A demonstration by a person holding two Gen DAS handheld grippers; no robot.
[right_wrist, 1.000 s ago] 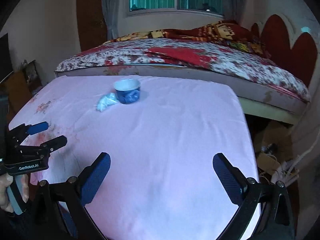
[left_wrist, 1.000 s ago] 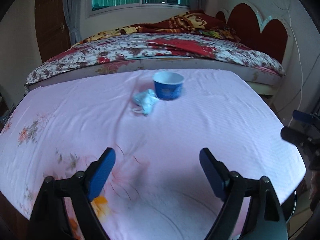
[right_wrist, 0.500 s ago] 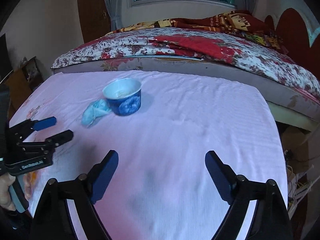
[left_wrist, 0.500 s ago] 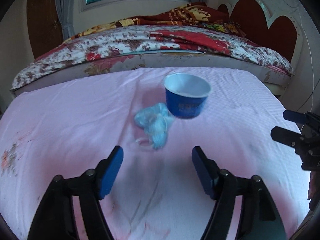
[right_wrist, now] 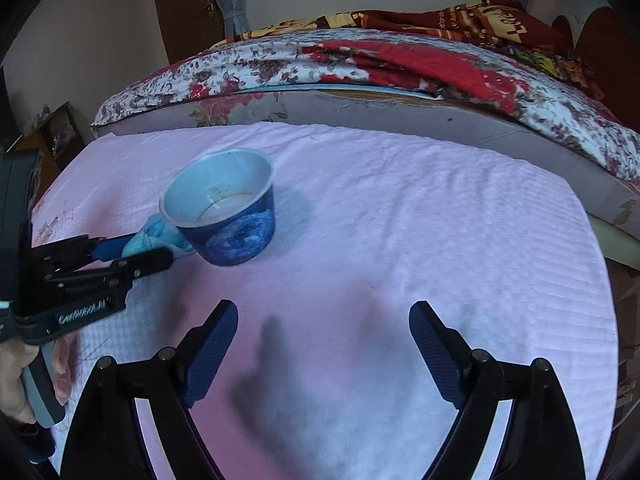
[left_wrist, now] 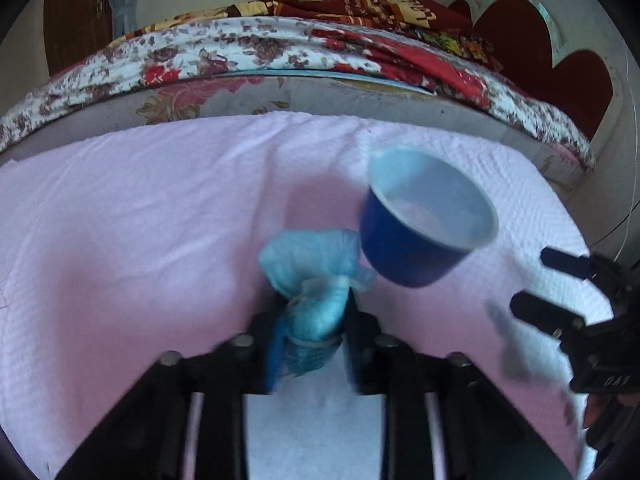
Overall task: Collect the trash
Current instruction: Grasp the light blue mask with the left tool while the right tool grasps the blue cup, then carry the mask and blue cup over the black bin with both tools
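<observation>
A crumpled light-blue face mask [left_wrist: 312,264] lies on the pink cloth, touching the left side of a blue paper cup [left_wrist: 424,220]. My left gripper [left_wrist: 310,332] is shut on the near end of the mask, its pads pressing it from both sides. From the right wrist view, the left gripper [right_wrist: 136,254] reaches in from the left to the mask [right_wrist: 156,236] beside the cup [right_wrist: 232,236], which stands upright with a white, stained inside. My right gripper [right_wrist: 322,320] is open and holds nothing, a short way in front of the cup and to its right. It also shows at the right edge as the right gripper [left_wrist: 544,284].
The pink cloth [right_wrist: 440,220] covers a table that ends just behind the cup. Beyond it stands a bed with a floral quilt [right_wrist: 360,60] and a red headboard [left_wrist: 568,76]. A hand [right_wrist: 12,380] holds the left gripper's handle at the left edge.
Both grippers moved forward and down toward the cup and mask. The left jaws went from wide open to shut on the mask. The right jaws narrowed slightly.
</observation>
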